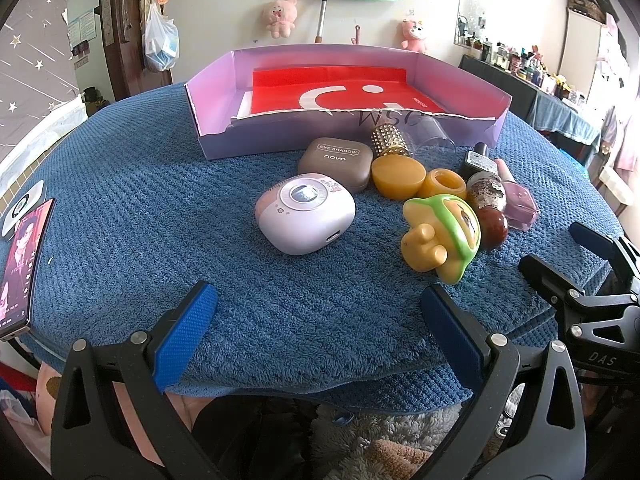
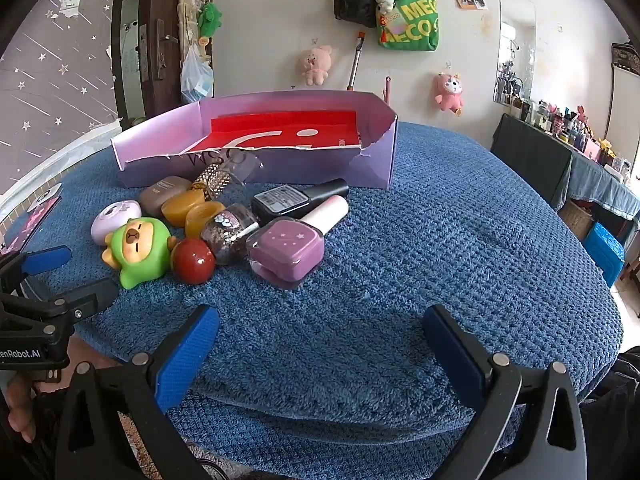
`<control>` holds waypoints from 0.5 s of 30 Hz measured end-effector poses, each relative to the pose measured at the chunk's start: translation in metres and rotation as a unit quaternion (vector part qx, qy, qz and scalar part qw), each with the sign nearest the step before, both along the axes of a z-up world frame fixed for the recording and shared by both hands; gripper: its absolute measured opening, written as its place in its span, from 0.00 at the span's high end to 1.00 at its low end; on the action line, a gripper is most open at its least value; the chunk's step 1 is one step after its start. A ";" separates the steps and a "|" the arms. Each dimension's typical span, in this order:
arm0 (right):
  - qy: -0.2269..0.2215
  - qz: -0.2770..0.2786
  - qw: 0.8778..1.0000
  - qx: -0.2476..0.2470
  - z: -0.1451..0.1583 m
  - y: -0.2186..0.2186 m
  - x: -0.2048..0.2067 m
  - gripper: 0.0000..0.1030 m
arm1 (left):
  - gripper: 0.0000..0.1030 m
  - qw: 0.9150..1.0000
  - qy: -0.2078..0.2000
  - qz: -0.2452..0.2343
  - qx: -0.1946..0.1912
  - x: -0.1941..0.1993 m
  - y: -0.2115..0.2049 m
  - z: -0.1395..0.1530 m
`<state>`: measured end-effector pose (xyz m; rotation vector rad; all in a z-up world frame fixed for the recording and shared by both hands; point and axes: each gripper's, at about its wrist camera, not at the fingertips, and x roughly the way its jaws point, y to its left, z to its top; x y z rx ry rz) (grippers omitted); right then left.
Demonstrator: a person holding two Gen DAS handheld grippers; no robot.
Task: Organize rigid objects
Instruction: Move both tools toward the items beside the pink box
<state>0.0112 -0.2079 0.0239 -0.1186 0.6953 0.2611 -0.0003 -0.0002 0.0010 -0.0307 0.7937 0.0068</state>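
Note:
A pile of small objects lies on the blue towel in front of a purple box [image 1: 224, 80] [image 2: 380, 160] lined with red paper. In it are a lilac round case [image 1: 304, 216] [image 2: 114, 220], a brown eyeshadow case [image 1: 336, 162] [image 2: 164, 194], a green and yellow toy figure [image 1: 444, 236] [image 2: 138, 250], a red ball [image 2: 193, 261], amber lids [image 1: 398, 178] [image 2: 182, 207], and a purple nail polish bottle [image 2: 288, 250] [image 1: 520, 202]. My left gripper [image 1: 316, 304] stands open near the towel's front edge, short of the lilac case. My right gripper [image 2: 320, 328] is open over bare towel, right of the pile.
A phone [image 1: 22, 272] and a white disc [image 1: 22, 206] lie at the towel's left edge. A black bottle [image 2: 298, 200] and a gold studded bottle [image 1: 390, 140] sit in the pile near the box. A cluttered side table [image 2: 580, 144] stands at right.

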 end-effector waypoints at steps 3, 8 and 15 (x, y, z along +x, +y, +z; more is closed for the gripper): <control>0.000 0.000 1.000 0.000 0.000 0.000 0.000 0.00 | 0.00 1.000 0.000 0.000 0.000 0.000 0.000 0.000; 0.000 0.000 1.000 0.000 0.000 0.000 0.000 0.00 | 0.00 1.000 0.000 0.000 0.000 0.000 0.000 0.000; 0.000 0.000 1.000 0.000 0.000 0.000 0.001 0.00 | 0.00 1.000 0.000 0.000 0.000 0.000 0.000 0.000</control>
